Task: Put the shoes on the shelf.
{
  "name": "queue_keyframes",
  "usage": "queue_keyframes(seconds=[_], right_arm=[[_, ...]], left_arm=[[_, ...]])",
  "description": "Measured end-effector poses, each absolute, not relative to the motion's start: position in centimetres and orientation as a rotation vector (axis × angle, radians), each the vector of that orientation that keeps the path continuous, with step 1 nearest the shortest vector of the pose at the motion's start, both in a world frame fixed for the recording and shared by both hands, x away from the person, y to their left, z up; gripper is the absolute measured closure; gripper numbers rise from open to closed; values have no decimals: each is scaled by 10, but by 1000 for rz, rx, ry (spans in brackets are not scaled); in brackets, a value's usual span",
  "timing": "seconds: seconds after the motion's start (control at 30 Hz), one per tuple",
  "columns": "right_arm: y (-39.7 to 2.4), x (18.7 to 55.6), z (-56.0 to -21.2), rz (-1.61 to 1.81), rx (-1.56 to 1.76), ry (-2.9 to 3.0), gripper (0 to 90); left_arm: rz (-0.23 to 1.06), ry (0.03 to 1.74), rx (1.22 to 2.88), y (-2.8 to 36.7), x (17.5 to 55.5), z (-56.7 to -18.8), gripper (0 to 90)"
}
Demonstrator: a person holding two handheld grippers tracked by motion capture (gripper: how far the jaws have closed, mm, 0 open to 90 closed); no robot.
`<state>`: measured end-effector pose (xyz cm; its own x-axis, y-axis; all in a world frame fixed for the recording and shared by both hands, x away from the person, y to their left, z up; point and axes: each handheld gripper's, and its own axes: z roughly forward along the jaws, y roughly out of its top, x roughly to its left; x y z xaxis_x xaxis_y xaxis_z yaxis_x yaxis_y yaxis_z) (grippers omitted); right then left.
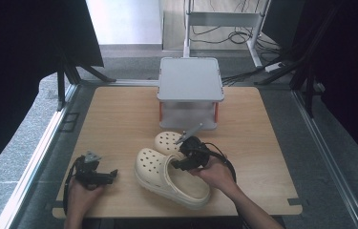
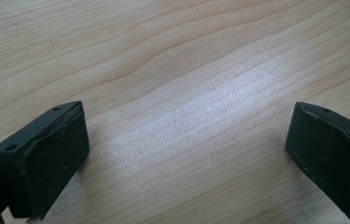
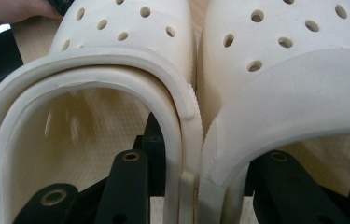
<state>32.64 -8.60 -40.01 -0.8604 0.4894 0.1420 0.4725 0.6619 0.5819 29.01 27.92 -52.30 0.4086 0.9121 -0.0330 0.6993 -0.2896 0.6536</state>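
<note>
Two cream perforated clogs lie side by side on the wooden table (image 1: pixel 119 119): one nearer (image 1: pixel 160 174) and one behind it (image 1: pixel 166 141). My right gripper (image 1: pixel 186 160) reaches into them from the heel side. In the right gripper view one jaw sits inside the left clog (image 3: pixel 116 46) and the other inside the right clog (image 3: pixel 294 56). The right gripper (image 3: pixel 205 158) is shut on their two touching side walls. My left gripper (image 1: pixel 102 176) rests low at the front left, apart from the clogs. It stands open (image 2: pixel 186 135) over bare wood.
A grey flat-lidded box (image 1: pixel 191 78) with translucent walls and orange corner posts stands at the back middle of the table, just behind the clogs. Black cable (image 1: pixel 226 162) loops by the right hand. Dark curtains flank both sides.
</note>
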Motion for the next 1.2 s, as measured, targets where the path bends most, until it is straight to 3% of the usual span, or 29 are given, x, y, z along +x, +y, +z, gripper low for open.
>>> queue_keyframes(seconds=[0.7,1.2], right_arm=[[-122,337,-360,994,950,2716,662],[-152,345,-312,983,1061,2611,662]], left_arm=[[467,1364,2076,279,290,-523,0],[469,1362,2078,279,290,-523,0]])
